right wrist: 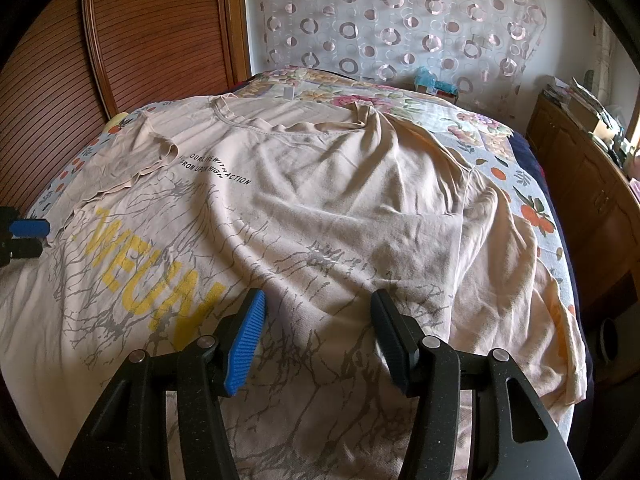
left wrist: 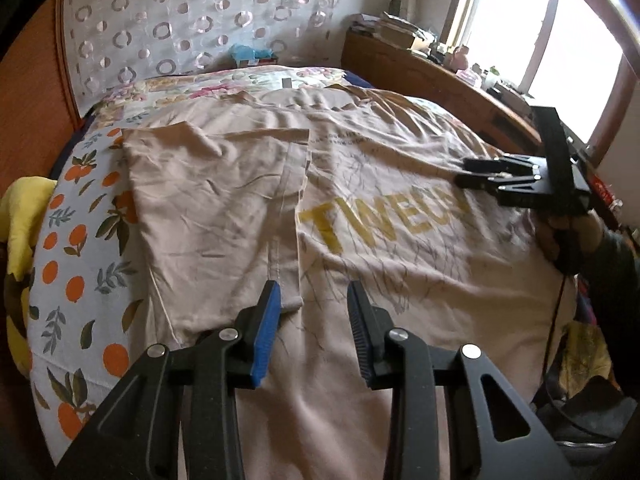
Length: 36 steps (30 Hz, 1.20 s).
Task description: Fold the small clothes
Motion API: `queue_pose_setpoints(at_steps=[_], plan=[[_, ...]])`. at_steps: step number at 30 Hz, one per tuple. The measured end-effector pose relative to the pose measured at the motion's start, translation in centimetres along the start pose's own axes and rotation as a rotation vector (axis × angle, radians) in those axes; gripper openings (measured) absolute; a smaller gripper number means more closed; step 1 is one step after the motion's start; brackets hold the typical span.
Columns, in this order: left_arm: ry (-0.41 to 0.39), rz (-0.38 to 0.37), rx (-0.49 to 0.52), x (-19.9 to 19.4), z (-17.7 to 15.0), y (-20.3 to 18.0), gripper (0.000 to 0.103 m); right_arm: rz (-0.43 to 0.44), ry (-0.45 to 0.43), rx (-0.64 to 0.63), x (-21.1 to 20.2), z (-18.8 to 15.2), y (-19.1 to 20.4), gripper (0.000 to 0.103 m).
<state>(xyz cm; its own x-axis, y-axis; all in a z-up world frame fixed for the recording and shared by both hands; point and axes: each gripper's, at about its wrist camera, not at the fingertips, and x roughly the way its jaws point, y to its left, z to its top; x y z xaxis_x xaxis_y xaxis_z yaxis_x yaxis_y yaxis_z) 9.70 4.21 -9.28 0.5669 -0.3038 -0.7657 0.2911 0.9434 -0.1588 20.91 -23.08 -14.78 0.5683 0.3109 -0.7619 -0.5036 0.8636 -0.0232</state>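
Observation:
A beige T-shirt (left wrist: 380, 216) with yellow letters and grey line print lies front up on the bed; it also shows in the right wrist view (right wrist: 320, 200). Its left side with the sleeve (left wrist: 216, 208) is folded in over the body. My left gripper (left wrist: 314, 300) is open and empty, just above the folded edge near the hem. My right gripper (right wrist: 318, 312) is open and empty, low over the shirt's lower middle. It shows from the side in the left wrist view (left wrist: 466, 174), and the left gripper's fingers (right wrist: 28, 228) show in the right wrist view. The right sleeve (right wrist: 520, 264) lies spread out.
The bed has a floral and orange-print sheet (left wrist: 76, 248). A yellow soft item (left wrist: 20, 216) lies at its left edge. A wooden cabinet (right wrist: 592, 184) with clutter stands on the right under a window (left wrist: 540, 40). A wooden headboard (right wrist: 120, 40) and a ring-patterned curtain (right wrist: 400, 20) are behind.

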Motion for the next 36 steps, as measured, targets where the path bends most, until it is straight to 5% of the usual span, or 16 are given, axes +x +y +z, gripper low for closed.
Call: queue_pose_setpoints(at_steps=[7, 15, 21, 29, 33, 36], plan=[[-0.004, 0.072, 0.005, 0.7, -0.3, 0.0, 0.036, -0.012, 0.0, 0.016, 0.2, 0.1, -0.6, 0.057], [-0.035, 0.144, -0.003, 1.1, 0.1, 0.1, 0.042, -0.072, -0.122, 0.121, -5.3, -1.4, -4.8, 0.057], [-0.033, 0.158, 0.003, 1.8, 0.5, -0.5, 0.045, -0.238, -0.078, 0.15, -6.3, -3.4, -10.0, 0.059], [-0.014, 0.159, 0.024, 2.6, 0.6, -1.7, 0.047, -0.254, 0.006, 0.179, -5.1, -5.3, -12.6, 0.059], [-0.003, 0.167, 0.036, 2.9, 0.7, -2.0, 0.051, -0.251, 0.023, 0.194, -4.4, -4.7, -13.4, 0.048], [0.007, 0.152, 0.053, 3.2, 0.6, -2.5, 0.068, -0.229, 0.014, 0.201, -4.4, -4.5, -13.9, 0.033]])
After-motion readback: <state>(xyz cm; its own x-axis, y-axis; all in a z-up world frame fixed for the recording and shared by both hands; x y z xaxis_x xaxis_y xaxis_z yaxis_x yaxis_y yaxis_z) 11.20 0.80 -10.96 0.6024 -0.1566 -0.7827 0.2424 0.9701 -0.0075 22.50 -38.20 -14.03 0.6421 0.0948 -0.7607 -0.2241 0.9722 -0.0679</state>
